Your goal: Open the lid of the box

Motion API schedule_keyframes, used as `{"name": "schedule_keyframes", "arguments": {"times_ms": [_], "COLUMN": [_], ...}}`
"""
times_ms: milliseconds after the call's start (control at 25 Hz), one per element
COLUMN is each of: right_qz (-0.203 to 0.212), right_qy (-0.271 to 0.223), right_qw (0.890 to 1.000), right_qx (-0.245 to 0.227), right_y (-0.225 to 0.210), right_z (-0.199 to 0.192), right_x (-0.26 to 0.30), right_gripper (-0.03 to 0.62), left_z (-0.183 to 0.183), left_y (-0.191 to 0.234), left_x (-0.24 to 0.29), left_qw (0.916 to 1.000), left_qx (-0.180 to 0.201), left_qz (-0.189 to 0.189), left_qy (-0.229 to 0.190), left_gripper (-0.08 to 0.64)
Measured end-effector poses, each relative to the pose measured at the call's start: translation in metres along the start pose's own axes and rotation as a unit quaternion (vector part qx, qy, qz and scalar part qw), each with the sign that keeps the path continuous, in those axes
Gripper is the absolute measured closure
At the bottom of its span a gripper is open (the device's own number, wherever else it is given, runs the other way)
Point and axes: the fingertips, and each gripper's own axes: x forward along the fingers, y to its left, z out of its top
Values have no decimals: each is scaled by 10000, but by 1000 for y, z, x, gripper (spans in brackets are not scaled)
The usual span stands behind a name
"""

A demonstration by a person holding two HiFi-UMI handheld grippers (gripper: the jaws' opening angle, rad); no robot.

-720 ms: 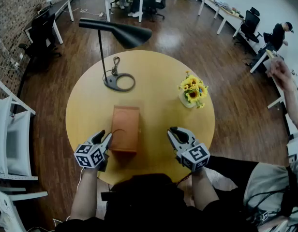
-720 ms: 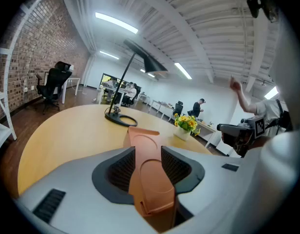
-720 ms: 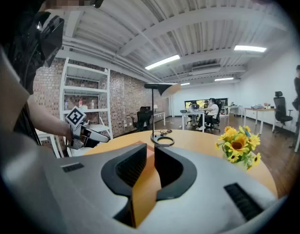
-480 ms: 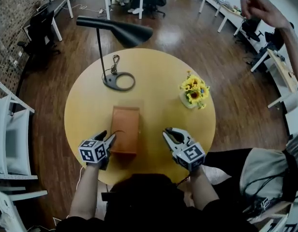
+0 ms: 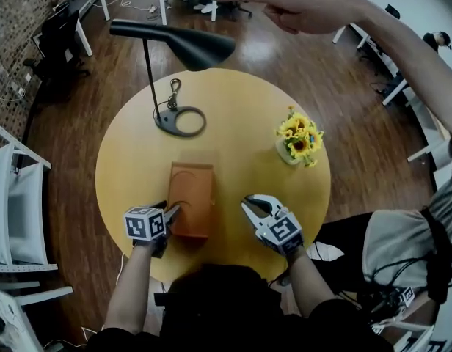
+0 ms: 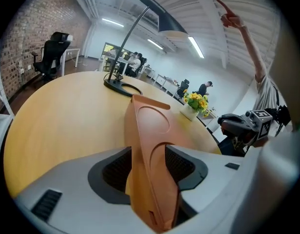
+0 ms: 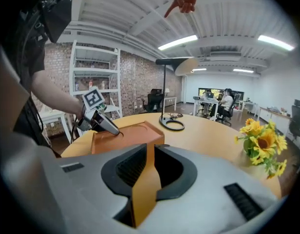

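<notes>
At table (image 5: 241, 108) near edge we hold left gripper (image 5: 169, 210) jaws wide astride box (image 5: 191, 196) near-left corner, long axis pointing away; right gripper (image 5: 255, 202) jaws narrowly apart, empty, farther off.

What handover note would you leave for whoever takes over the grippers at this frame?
Left gripper: jaws wide apart around the near left edge of the box; no firm grip seen.
Right gripper: jaws a little apart, empty, to the right of the box and clear of it.
The box lies on the round table, its lid flat and closed.
Done: approach only.
Left: catch the lid edge and lift it open.
</notes>
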Motion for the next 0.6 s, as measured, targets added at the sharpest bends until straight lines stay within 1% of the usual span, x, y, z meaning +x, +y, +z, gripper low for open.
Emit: {"name": "schedule_keyframes", "arguments": {"times_ms": [120, 200, 320, 400, 440, 480, 600], "right_qz": [297, 499, 823, 1092, 1205, 1280, 1439], "right_qy": [462, 626, 944, 1352, 1537, 1663, 1817], "right_qw": [9981, 9962, 9903, 9817, 9766, 9719, 9599], "right_qx": [-285, -350, -596, -775, -902, -1071, -1580], "right_y": [10, 19, 33, 43, 46, 48, 51], "right_z": [-17, -28, -43, -56, -62, -65, -67], "right_x": [26, 46, 69, 80, 86, 91, 104], "right_gripper": [538, 538, 538, 536, 457, 417, 425], "left_z": [2, 2, -1, -2, -2, -1, -1], "left_y": [-5, -7, -9, -10, -11, -11, -11], "left_x": [1, 0, -2, -2, -3, -3, -3], "left_qw": [9996, 9993, 9995, 9997, 9997, 9997, 9996], "left_qx": [219, 295, 175, 110, 104, 110, 153], "left_qz": [118, 148, 91, 53, 52, 66, 124], "left_qy": [143, 198, 231, 223, 218, 210, 183], "left_gripper": [351, 351, 351, 351, 351, 351, 354]}}
